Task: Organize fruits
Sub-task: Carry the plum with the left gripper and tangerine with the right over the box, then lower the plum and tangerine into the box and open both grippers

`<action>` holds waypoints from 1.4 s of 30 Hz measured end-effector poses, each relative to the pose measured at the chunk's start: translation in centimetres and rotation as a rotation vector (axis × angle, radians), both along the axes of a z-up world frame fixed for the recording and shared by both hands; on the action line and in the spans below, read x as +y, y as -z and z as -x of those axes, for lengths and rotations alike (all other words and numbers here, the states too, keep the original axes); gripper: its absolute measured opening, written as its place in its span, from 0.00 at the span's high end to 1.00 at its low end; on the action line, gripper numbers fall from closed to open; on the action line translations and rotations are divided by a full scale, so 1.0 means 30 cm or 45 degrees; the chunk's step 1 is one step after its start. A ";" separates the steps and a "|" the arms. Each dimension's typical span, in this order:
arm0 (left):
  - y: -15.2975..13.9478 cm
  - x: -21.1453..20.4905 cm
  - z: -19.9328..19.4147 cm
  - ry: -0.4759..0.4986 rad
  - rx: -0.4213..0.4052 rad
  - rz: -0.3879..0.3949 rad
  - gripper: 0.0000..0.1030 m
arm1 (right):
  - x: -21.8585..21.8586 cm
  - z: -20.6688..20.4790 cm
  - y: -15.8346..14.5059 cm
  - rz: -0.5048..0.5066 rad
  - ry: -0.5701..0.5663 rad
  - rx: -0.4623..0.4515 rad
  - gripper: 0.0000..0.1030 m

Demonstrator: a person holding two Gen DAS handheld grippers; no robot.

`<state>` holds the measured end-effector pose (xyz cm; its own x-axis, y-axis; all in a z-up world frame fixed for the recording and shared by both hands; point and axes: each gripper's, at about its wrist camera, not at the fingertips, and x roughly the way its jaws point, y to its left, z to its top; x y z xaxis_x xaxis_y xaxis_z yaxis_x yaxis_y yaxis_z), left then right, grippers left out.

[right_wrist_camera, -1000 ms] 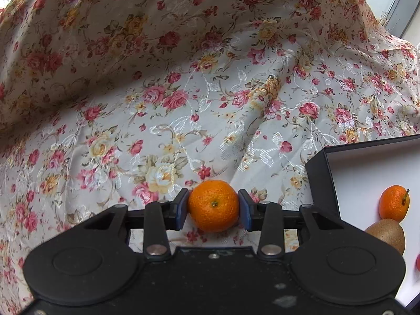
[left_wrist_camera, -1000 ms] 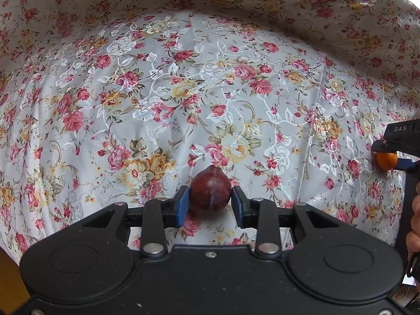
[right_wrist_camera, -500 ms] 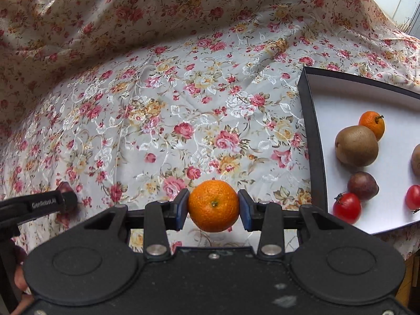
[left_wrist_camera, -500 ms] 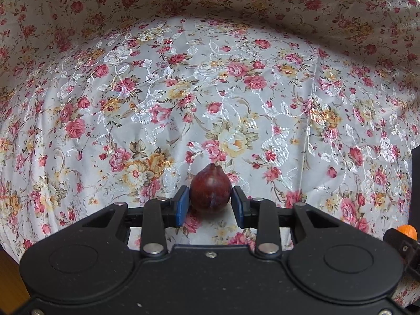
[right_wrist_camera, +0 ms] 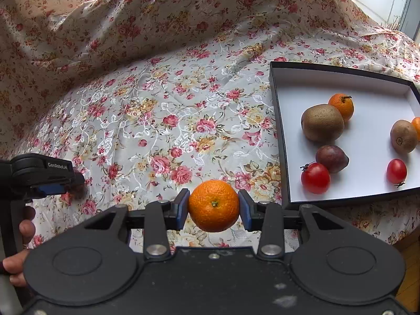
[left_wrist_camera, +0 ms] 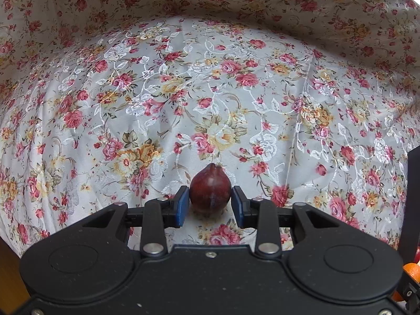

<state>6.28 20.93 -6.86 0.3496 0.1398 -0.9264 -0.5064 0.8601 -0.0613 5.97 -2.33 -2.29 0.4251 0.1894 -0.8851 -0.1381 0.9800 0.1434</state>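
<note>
Orange mandarin (right_wrist_camera: 213, 205) is sitting squarely between the blue pads (right_wrist_camera: 182, 209) of the right claw (right_wrist_camera: 214, 208), low centre of the right wrist view. Both pads are pressing on its sides, stem scar facing the camera; the fruit is hanging clear above the floral cloth (right_wrist_camera: 162, 120) covering the tabletop.

To the right of the mandarin, in the right half of that view, a black-walled tray (right_wrist_camera: 278, 131) with a white floor is lying on the cloth. Inside it: a large kiwi (right_wrist_camera: 322, 122) touching a small stemmed mandarin (right_wrist_camera: 341, 105) behind it, a dark purple fruit (right_wrist_camera: 331, 158) just beside a red tomato (right_wrist_camera: 315, 178), a second kiwi (right_wrist_camera: 402, 136) and a second tomato (right_wrist_camera: 396, 171) near the right edge.

Dark red pear-shaped fruit (left_wrist_camera: 210, 192) is sitting between the pads of the left claw (left_wrist_camera: 210, 206), lower centre of the left wrist view. The jaws are narrowly set, both pads meeting its flanks; its underside appears to be resting on the cloth, though I cannot tell for certain.

In the right wrist view the left claw is showing at the left edge, with a person's fingers (right_wrist_camera: 26, 227) wrapping its handle below.
</note>
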 end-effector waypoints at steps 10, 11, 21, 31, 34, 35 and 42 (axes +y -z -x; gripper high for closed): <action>-0.033 -0.204 -0.023 0.153 -0.044 -0.095 0.58 | -0.160 0.008 -0.031 -0.089 0.078 -0.022 0.60; -0.036 -0.233 -0.026 0.183 -0.050 -0.106 0.58 | -0.184 0.006 -0.032 -0.100 0.098 -0.019 0.60; -0.050 -0.524 -0.053 0.429 -0.122 -0.109 0.58 | -0.514 0.006 -0.023 -0.182 0.385 -0.015 0.60; -0.075 -0.753 -0.048 0.569 -0.198 -0.065 0.58 | -0.783 0.054 0.004 -0.151 0.609 -0.026 0.60; -0.096 -0.799 -0.057 0.608 -0.218 -0.035 0.58 | -0.828 0.071 0.013 -0.138 0.644 -0.024 0.60; -0.104 -0.813 -0.066 0.618 -0.215 -0.031 0.58 | -0.842 0.079 0.016 -0.139 0.655 -0.022 0.60; -0.141 -0.875 -0.189 0.605 -0.176 0.029 0.58 | -0.905 0.092 0.023 -0.179 0.744 -0.014 0.60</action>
